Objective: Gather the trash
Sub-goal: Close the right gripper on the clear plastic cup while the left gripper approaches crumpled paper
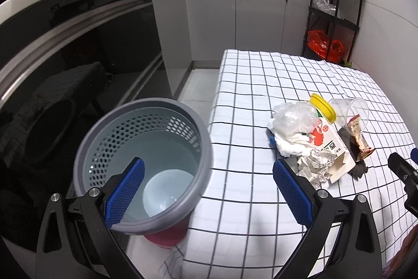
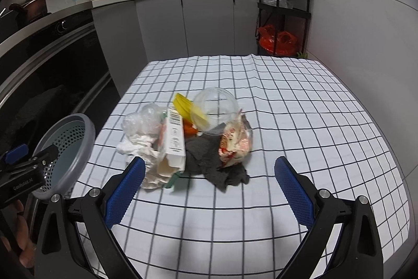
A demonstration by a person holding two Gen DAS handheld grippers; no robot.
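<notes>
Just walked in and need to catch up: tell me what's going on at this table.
A person holding a gripper in each hand is clearing trash. The left gripper is open near the grey perforated bin beside the checked table; a white cup already lies in the bin. The right gripper is open, facing the pile and holding nothing. Still on the table: a carton, a clear plastic cup, a snack wrapper, a dark cloth and crumpled paper.
</notes>
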